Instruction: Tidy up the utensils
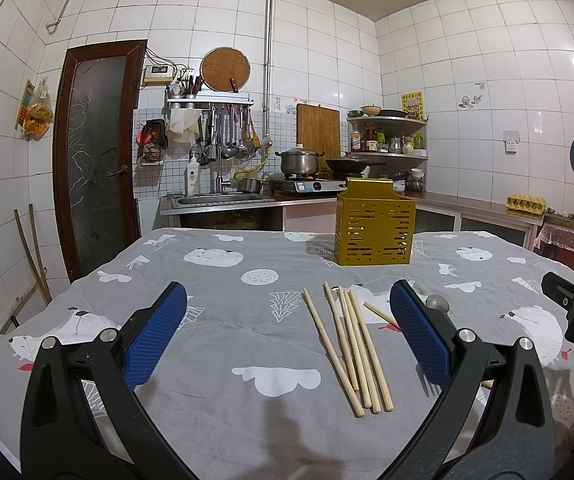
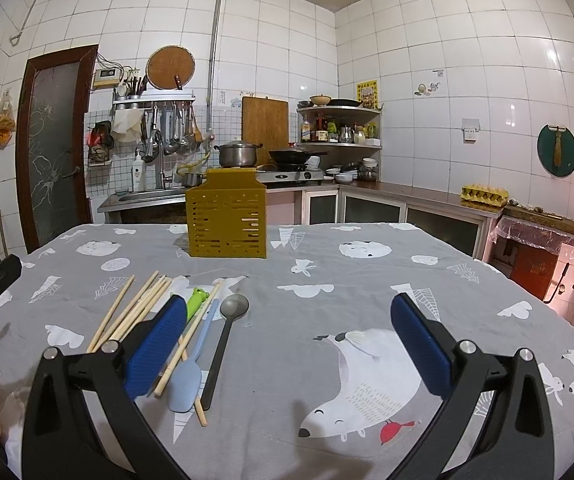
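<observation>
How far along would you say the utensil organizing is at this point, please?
Nothing looks done: the yellow holder shows no utensils sticking out. Nothing is in hand; the left tongs and right tongs are open. The chopsticks, black-handled spoon and blue utensil lie on the cloth.

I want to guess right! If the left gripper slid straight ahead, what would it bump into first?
Probably nothing soon. The left gripper is open over bare grey cloth; the chopsticks lie right of centre, between its fingers, and the yellow holder also stands to the right. Depth is uncertain.
</observation>
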A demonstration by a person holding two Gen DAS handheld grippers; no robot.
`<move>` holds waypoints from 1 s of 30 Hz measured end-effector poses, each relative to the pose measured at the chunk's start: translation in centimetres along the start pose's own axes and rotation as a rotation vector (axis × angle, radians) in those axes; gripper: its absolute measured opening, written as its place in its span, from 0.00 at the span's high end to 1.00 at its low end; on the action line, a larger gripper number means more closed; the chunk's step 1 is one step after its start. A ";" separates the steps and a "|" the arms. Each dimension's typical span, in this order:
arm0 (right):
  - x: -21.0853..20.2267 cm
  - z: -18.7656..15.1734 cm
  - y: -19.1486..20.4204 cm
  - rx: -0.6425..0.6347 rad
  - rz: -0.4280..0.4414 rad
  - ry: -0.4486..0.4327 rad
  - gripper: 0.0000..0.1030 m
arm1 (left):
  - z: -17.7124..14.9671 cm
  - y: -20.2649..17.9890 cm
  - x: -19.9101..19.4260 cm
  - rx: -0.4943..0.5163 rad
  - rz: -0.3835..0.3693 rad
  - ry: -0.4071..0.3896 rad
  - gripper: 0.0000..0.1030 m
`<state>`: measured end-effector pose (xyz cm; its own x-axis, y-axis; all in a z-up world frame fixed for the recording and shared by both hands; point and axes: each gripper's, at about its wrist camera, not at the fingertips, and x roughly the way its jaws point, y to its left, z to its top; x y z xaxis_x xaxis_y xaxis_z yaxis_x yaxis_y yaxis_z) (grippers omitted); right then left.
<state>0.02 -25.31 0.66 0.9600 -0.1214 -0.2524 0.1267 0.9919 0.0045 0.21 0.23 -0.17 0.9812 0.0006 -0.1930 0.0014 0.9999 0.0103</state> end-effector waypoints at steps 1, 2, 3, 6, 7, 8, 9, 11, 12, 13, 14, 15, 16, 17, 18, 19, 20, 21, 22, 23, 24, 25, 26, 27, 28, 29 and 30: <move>0.0 0.0 0.0 0.000 0.000 0.000 0.04 | 0.0 0.0 0.0 0.000 0.000 0.000 0.05; 0.0 0.0 -0.1 -0.001 0.000 0.000 0.04 | 0.0 0.1 0.1 0.000 0.000 0.000 0.05; 0.0 0.0 -0.1 -0.001 0.000 -0.001 0.04 | 0.0 0.1 0.1 0.000 0.000 0.001 0.05; 0.0 0.0 0.0 -0.001 -0.001 -0.002 0.04 | 0.0 0.0 0.0 -0.001 0.000 0.000 0.05; 0.0 0.0 -0.1 -0.001 -0.001 -0.003 0.04 | 0.0 0.1 0.1 -0.001 -0.001 -0.001 0.05; 0.0 0.0 -0.1 -0.002 -0.001 -0.003 0.04 | 0.0 0.0 0.1 0.000 0.000 0.000 0.05; 0.0 0.1 -0.1 -0.002 -0.002 -0.004 0.04 | 0.0 0.0 0.1 0.000 0.000 0.001 0.05; 0.0 0.0 0.0 -0.002 -0.002 -0.002 0.04 | 0.0 0.1 0.1 0.000 0.000 0.002 0.05; 0.1 0.1 -0.1 -0.002 -0.002 -0.001 0.04 | 0.0 0.1 0.1 -0.001 0.000 0.002 0.05; 0.0 0.0 -0.1 -0.001 -0.001 -0.002 0.04 | -0.1 0.1 0.1 -0.002 0.000 0.003 0.05; 0.0 0.0 0.0 -0.001 -0.001 -0.004 0.04 | -0.1 0.2 0.1 -0.002 0.000 0.004 0.05; 0.0 0.0 0.0 -0.001 -0.001 -0.004 0.04 | -0.1 0.2 0.1 -0.002 0.000 0.005 0.05; 0.0 0.0 0.0 -0.001 -0.001 -0.004 0.04 | -0.2 0.2 0.2 -0.002 0.000 0.007 0.05; 0.0 0.0 0.0 -0.001 -0.001 -0.004 0.04 | -0.2 0.2 0.2 -0.001 -0.001 0.008 0.05; 0.0 0.0 -0.1 -0.001 -0.001 -0.004 0.04 | -0.2 0.1 0.3 0.000 0.000 0.010 0.05; 0.0 0.0 -0.1 -0.002 -0.001 -0.003 0.04 | -0.2 0.0 0.3 0.001 0.000 0.012 0.05; 0.0 0.0 0.0 -0.002 0.000 -0.003 0.04 | -0.1 -0.1 0.2 0.001 -0.001 0.012 0.05; 0.0 0.0 0.0 -0.004 0.000 -0.002 0.04 | -0.1 -0.1 0.2 0.001 0.000 0.014 0.05; 0.0 0.0 0.0 -0.005 -0.001 -0.002 0.04 | 0.0 -0.1 0.3 0.001 -0.001 0.016 0.05; 0.0 0.1 0.0 -0.006 -0.001 -0.001 0.04 | 0.0 -0.1 0.3 -0.001 -0.002 0.020 0.05; 0.0 0.0 0.0 -0.005 -0.002 0.000 0.04 | 0.0 -0.1 0.4 -0.003 -0.005 0.021 0.05; 0.0 0.0 0.1 -0.007 -0.005 0.003 0.04 | 0.0 -0.1 0.4 -0.005 -0.008 0.024 0.05; 0.2 0.1 0.0 -0.009 -0.008 0.008 0.04 | 0.0 -0.1 0.5 -0.006 -0.006 0.027 0.05; 0.1 0.0 0.3 -0.012 -0.009 0.011 0.04 | 0.0 -0.1 0.6 -0.005 -0.003 0.032 0.05; 0.2 0.1 0.4 -0.016 -0.010 0.015 0.04 | 0.1 -0.2 0.7 -0.004 -0.003 0.037 0.05; 0.4 0.3 0.6 -0.027 -0.013 0.028 0.04 | 0.2 -0.3 0.8 -0.003 -0.002 0.044 0.05; 0.6 0.4 0.8 -0.035 -0.013 0.034 0.04 | 0.3 -0.2 0.9 -0.003 -0.002 0.048 0.05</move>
<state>0.78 -24.56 0.95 0.9491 -0.1335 -0.2852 0.1297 0.9910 -0.0322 1.20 -0.02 -0.05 0.9707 -0.0007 -0.2403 0.0024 1.0000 0.0067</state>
